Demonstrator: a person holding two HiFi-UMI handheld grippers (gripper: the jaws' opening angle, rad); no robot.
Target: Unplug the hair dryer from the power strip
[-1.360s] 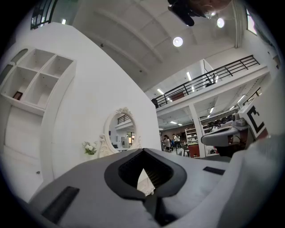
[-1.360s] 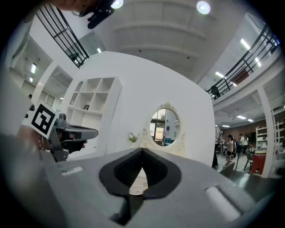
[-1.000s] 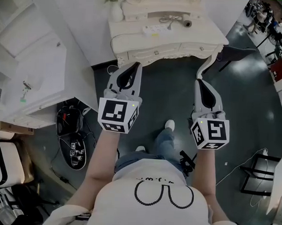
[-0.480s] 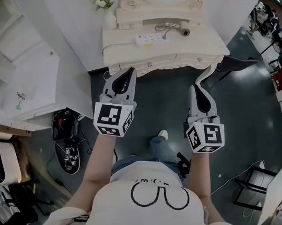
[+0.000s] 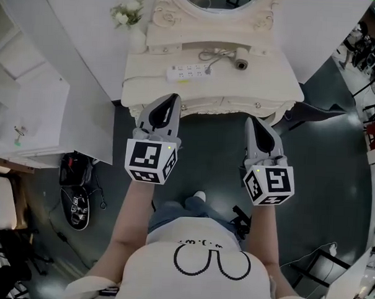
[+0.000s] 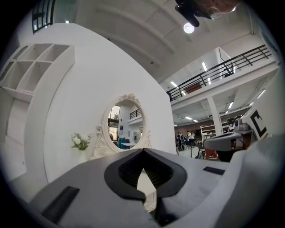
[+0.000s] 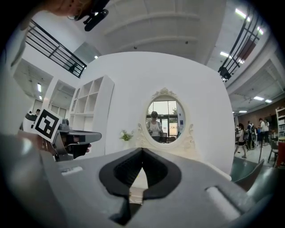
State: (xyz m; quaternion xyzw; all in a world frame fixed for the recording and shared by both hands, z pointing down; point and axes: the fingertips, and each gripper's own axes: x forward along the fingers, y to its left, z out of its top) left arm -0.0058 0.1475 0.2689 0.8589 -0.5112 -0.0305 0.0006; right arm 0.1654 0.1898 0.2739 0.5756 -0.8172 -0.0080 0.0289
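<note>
A white power strip (image 5: 188,71) lies on the cream dressing table (image 5: 264,87) in the head view. To its right rests a small hair dryer (image 5: 241,57), and its cord (image 5: 211,54) loops over to the strip. My left gripper (image 5: 172,97) is held level with its tip at the table's front edge, below the strip. My right gripper (image 5: 256,121) hovers just short of the table's front right. Both are shut with nothing between the jaws, as the left gripper view (image 6: 143,151) and right gripper view (image 7: 142,150) confirm. Those views hide the strip and dryer behind the jaws.
An oval mirror (image 6: 126,124) stands at the back of the table, with a vase of white flowers (image 5: 126,15) at its left. A white shelf unit (image 5: 34,108) is at the left, with black gear (image 5: 75,172) on the dark floor below it. My foot (image 5: 200,196) is under the grippers.
The dressing table has come nearer and lower in the head view as I stepped toward it. Both grippers moved forward with me and stayed shut.
</note>
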